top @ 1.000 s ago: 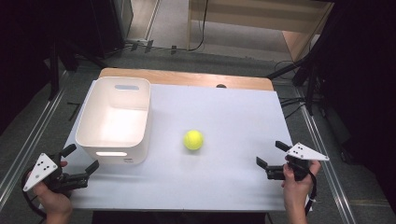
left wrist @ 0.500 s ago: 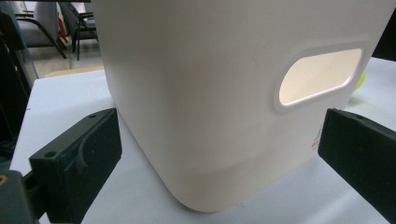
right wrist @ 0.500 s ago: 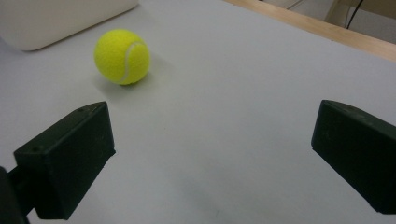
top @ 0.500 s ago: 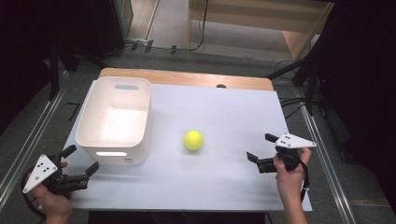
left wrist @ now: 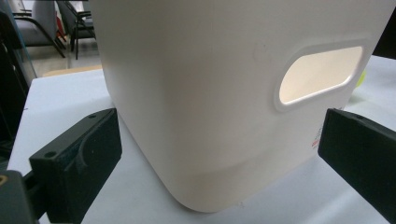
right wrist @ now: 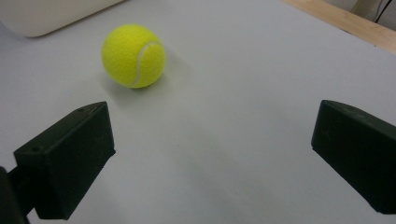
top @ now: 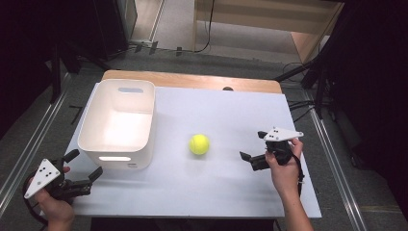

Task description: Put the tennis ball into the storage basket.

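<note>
A person at a white table (top: 192,202) is reaching a hand-held gripper toward a tennis ball.

A white plastic bin (top: 118,124) is standing at the table's left, the tennis ball (top: 199,144) lying just right of it. The right gripper (top: 254,147), jaws spread wide and holding nothing, is pointing left at the ball and is the nearer one. The left gripper (top: 85,166), also wide open and empty, is facing the bin's near wall.
</note>
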